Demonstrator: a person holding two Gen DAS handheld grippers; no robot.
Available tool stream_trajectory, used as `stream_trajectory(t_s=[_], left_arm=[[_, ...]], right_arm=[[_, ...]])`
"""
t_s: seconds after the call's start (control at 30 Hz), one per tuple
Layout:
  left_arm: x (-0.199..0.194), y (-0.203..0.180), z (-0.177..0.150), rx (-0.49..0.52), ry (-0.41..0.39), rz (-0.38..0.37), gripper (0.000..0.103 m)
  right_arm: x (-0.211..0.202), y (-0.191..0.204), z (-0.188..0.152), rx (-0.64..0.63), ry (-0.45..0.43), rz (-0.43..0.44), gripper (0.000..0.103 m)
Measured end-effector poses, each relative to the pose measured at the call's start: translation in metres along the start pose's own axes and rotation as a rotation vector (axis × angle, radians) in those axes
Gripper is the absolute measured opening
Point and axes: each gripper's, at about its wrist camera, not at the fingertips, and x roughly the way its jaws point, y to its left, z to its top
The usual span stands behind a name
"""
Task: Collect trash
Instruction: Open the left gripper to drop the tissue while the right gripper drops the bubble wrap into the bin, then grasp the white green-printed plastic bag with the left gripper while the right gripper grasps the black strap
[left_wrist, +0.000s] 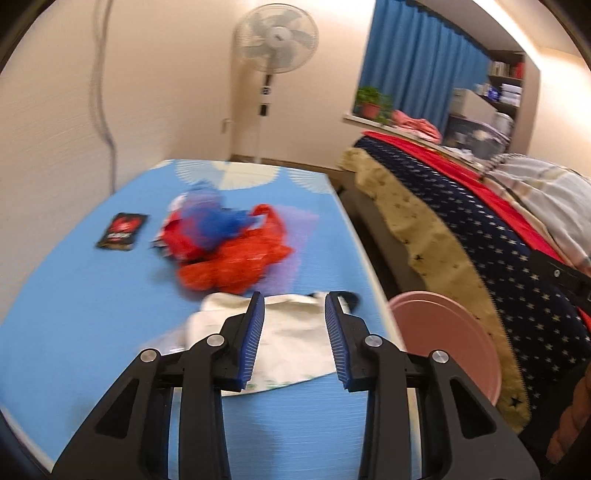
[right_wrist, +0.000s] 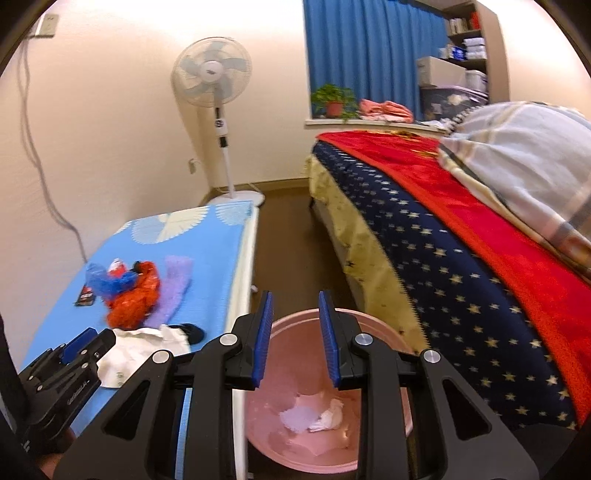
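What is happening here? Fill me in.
A person is clearing trash off a blue-covered table with a handheld gripper in each hand. The right gripper hangs open and empty above a round pink plastic bin holding crumpled white scraps. The left gripper, also empty, points at a white crumpled paper on the table. A red and blue plastic bag heap waits behind.

Standing fan by the wall, blue curtain, potted plant, star-patterned bed.
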Motion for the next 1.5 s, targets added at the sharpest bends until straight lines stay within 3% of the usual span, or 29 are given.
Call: stream_trajectory(t_s=[0.3,0.37,0.47,0.7,0.93,1.1,1.5], left_arm=[[-0.001,0.037,-0.004,-0.063,0.006,0.097,0.034],[0.006,0.045,-0.007,-0.088,0.029,0.129,0.043],[0.015,0.059,-0.012,-0.139,0.054,0.156,0.045],[0.034,0.067,-0.021,-0.202,0.11,0.118,0.045],[0.043,0.068,-0.023,-0.202,0.126,0.115,0.045],[0.044,0.069,-0.022,-0.199,0.133,0.11,0.017],[0.037,0.077,-0.019,-0.226,0.107,0.13,0.012]], right_arm=[[0.035,0.03,-0.005,0.022,0.043,0.093,0.026],[0.046,0.037,-0.007,0.029,0.062,0.117,0.026],[0.06,0.049,-0.012,0.021,0.089,0.142,0.026],[0.082,0.066,-0.021,0.017,0.138,0.177,0.026],[0.098,0.076,-0.027,0.01,0.182,0.204,0.027],[0.11,0.085,-0.032,0.004,0.217,0.211,0.027],[0.133,0.095,-0.038,0.026,0.268,0.238,0.027]])
